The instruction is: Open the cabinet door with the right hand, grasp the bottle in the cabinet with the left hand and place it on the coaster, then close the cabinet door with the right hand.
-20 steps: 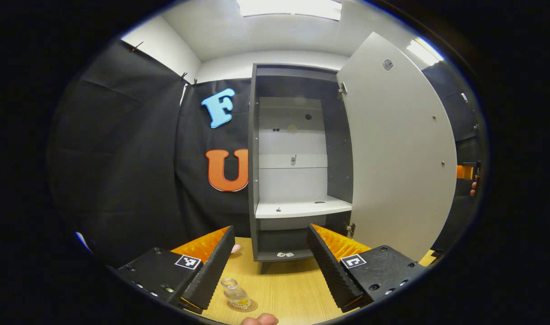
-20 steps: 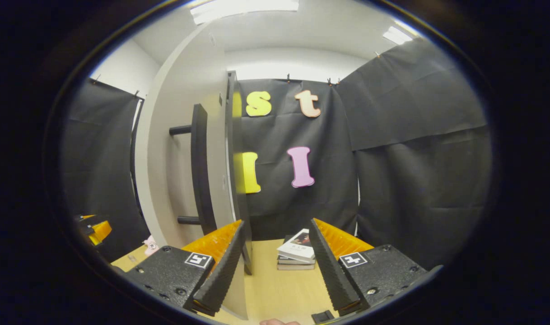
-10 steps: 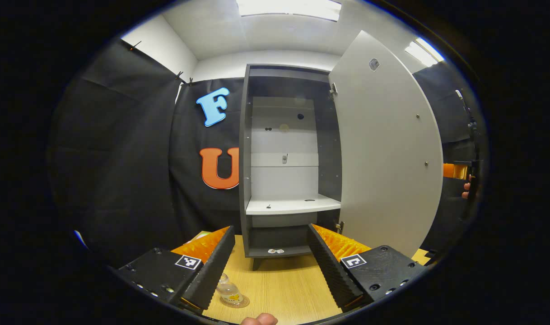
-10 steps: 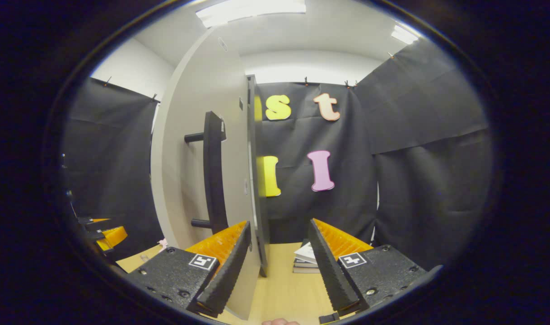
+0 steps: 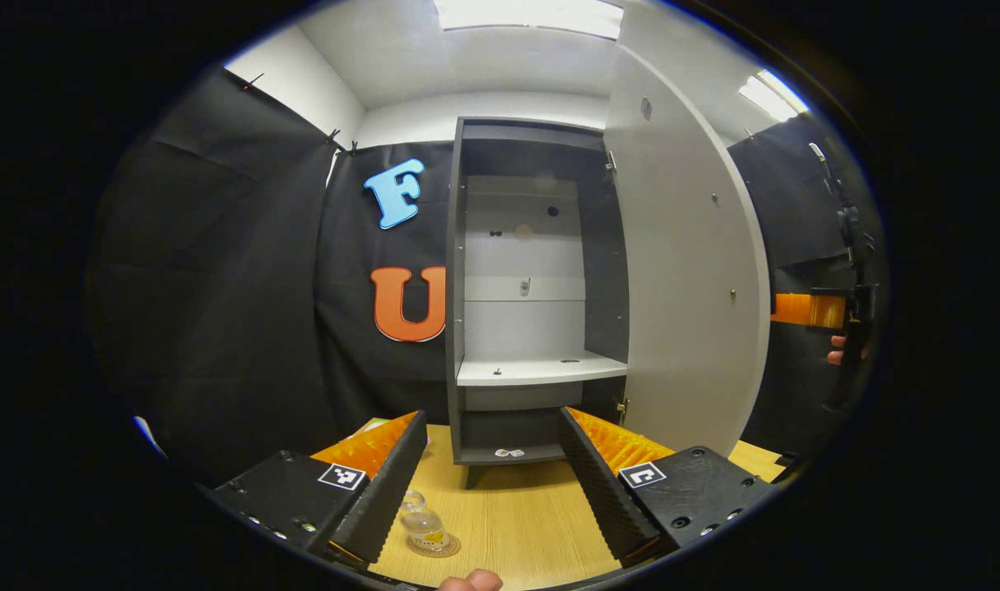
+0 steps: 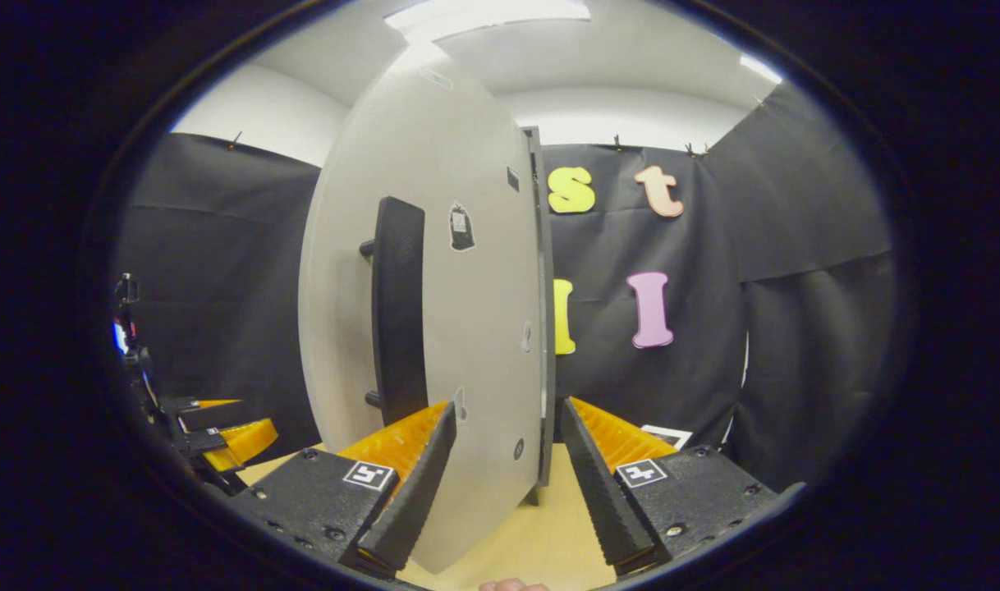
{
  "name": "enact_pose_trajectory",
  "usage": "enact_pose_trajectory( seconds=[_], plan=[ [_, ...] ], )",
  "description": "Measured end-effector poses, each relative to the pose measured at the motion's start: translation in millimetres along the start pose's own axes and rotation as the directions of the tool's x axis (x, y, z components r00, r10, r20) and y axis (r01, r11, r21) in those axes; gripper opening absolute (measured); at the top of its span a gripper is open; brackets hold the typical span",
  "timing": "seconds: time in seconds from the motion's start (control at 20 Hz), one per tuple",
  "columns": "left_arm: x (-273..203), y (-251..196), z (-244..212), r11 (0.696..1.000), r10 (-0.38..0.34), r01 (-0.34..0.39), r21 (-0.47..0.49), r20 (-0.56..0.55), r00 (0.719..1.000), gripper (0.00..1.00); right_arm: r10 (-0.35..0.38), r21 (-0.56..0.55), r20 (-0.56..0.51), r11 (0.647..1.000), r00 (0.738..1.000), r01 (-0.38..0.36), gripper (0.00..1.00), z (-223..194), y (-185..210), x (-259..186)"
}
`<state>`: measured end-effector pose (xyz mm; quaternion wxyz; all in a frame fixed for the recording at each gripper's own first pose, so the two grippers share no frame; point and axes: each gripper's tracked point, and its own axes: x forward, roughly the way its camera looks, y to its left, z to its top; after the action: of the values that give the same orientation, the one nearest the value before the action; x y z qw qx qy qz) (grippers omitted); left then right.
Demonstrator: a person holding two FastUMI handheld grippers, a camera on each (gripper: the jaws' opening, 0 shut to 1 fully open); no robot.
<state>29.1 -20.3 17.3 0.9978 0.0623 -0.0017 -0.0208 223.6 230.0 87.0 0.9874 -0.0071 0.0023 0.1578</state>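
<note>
Left tool (image 5: 483, 480): fingers stood wide apart w/ nothing between them, low over the worktop (image 5: 516, 525), pointed at the cabinet.
Right tool (image 6: 500, 476): fingers also spread wide, gripping nothing; the door's free edge sat in the gap between them. Whether a finger touched the door, couldn't tell. It showed as well at the far right of the left gripper view (image 5: 804, 310), just past the door's edge, w/ a hand (image 5: 837, 351) on it.
Bottle (image 5: 424, 527): small clear one, upright on the coaster (image 5: 444, 548), at the near edge of the worktop, just right of the left tool's left finger and partly hidden by it. Well in front of the cabinet.
Cabinet (image 5: 533, 287): dark grey shell w/ pale back panel, at the far side of the worktop against the black cloth. Pale shelf (image 5: 541, 369) inside carried no bottle.
Door (image 5: 681, 271): pale grey, hinged on the cabinet's right side, partly open, swung out toward the viewer. In the right gripper view its outer face (image 6: 475, 328) showed a tall dark bar handle (image 6: 399, 312) left of centre.
Other: a fingertip (image 5: 471, 581) of the person peeked in at the bottom of the left gripper view.
</note>
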Motion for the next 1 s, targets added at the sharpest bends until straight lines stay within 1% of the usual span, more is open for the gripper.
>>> enact_pose_trajectory(
  seconds=[0.25,0.4,0.45,0.5,0.55,0.7,0.75,0.8,0.9,1.0],
  plan=[
    [-4.2,13.1,2.6,1.0,0.015,-0.015,-0.003,0.017,1.0,0.96,0.098,0.002,-0.012,0.995,0.995,-0.098,0.84,-4.3,37.9,19.8],
    [-4.6,20.0,0.6,1.0,0.027,-0.027,-0.009,0.018,0.999,0.96,0.15,-0.017,-0.004,0.989,0.989,-0.15,0.84,-4.7,64.4,42.8],
    [-4.4,21.3,0.5,1.0,0.029,-0.029,-0.012,0.016,0.999,0.96,0.168,-0.019,-0.006,0.986,0.986,-0.168,0.84,-6.2,74.2,51.7],
    [-4.0,23.2,0.6,0.999,0.03,-0.03,-0.014,0.016,0.999,0.96,0.185,-0.014,-0.007,0.983,0.983,-0.185,0.81,-8.9,85.0,60.3],
    [-2.4,25.1,0.1,0.999,0.031,-0.031,-0.014,0.017,0.999,0.96,0.2,-0.006,-0.006,0.98,0.98,-0.201,0.84,-9.3,95.3,68.9],
    [-0.5,34.4,-1.7,0.998,0.057,-0.057,-0.008,0.011,0.998,0.96,0.212,0.006,-0.006,0.977,0.977,-0.212,0.84,-10.4,120.6,100.7],
    [0.4,35.7,-2.2,0.998,0.063,-0.063,-0.009,0.012,0.998,0.96,0.213,0.005,0.001,0.977,0.977,-0.213,0.82,-8.3,130.3,112.7],
    [0.9,38.3,-3.1,0.998,0.07,-0.069,-0.011,0.013,0.997,0.96,0.22,0.005,0.005,0.976,0.976,-0.22,0.84,-7.8,142.3,123.4],
    [2.6,43.1,-7.3,0.996,0.084,-0.084,-0.011,0.006,0.996,0.96,0.238,0.001,-0.005,0.971,0.971,-0.238,0.85,-10.6,163.9,143.3],
    [1.1,45.8,-13.7,0.995,0.096,-0.096,-0.019,-0.013,0.995,0.96,0.23,-0.033,-0.01,0.973,0.973,-0.231,0.85,-10.5,175.5,152.0]
  ],
)
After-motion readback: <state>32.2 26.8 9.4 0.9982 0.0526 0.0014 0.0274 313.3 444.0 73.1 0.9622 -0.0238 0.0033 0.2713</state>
